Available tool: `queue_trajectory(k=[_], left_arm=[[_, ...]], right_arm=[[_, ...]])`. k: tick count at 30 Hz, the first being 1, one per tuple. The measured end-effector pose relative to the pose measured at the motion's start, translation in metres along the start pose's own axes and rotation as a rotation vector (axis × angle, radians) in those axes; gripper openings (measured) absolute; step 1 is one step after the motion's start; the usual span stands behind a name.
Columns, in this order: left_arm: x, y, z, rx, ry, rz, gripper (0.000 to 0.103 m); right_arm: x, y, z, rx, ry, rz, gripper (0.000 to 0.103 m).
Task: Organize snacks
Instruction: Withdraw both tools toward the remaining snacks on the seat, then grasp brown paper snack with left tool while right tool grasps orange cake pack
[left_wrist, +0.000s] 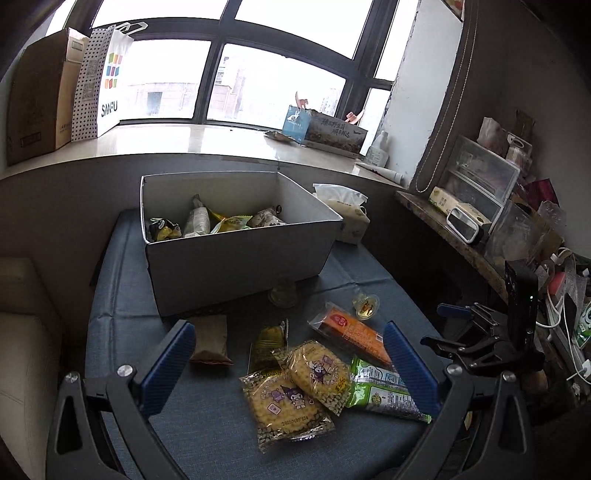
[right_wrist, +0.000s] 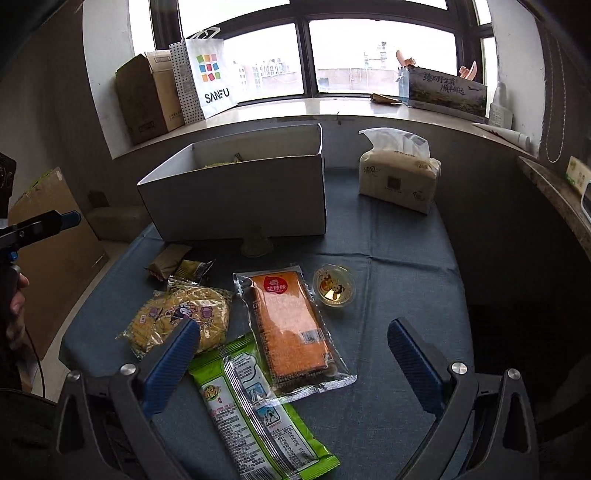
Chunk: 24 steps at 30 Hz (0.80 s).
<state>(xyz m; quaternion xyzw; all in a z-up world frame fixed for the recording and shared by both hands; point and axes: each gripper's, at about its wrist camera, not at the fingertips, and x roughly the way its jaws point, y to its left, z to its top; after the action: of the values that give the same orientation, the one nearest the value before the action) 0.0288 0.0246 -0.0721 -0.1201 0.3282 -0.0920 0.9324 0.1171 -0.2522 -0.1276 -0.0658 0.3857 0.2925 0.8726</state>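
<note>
Snacks partly sorted | several packets seen inside white box (left_wrist: 236, 266), far on blue table (left_wrist: 207, 417) | biscuit packs (left_wrist: 295, 391), orange wafer pack (right_wrist: 288, 321), green packet (right_wrist: 258, 406), jelly cup (right_wrist: 334, 286) left near | left gripper (left_wrist: 288, 365) and right gripper (right_wrist: 291, 354) held wide open, empty.

Snack packets (right_wrist: 288, 325) lie on the table (right_wrist: 406, 332) before the box (right_wrist: 236, 199), tissue pack (right_wrist: 399, 173) right of it.

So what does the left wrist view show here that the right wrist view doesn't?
Only the left wrist view looks into the white box, showing snack packets already inside, plus the cluttered side shelf.

Only the right wrist view shows the whole green packet.

Both show the orange packet, jelly cup, cookie packets and tissue pack.
</note>
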Motion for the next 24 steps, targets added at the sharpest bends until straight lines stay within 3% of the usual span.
queue_trajectory(k=[6,18,24], left_arm=[[0.001,-0.001,-0.003,0.009,0.01,-0.012,0.103],[0.003,0.011,-0.01,-0.023,0.03,0.008,0.103],[0.008,0.014,-0.013,-0.041,0.041,0.011,0.103]], right_arm=[[0.041,0.007,-0.002,-0.04,0.088,0.065,0.103],[0.121,0.012,0.006,-0.078,0.27,0.005,0.103],[0.129,0.017,0.006,-0.147,0.272,-0.025,0.103]])
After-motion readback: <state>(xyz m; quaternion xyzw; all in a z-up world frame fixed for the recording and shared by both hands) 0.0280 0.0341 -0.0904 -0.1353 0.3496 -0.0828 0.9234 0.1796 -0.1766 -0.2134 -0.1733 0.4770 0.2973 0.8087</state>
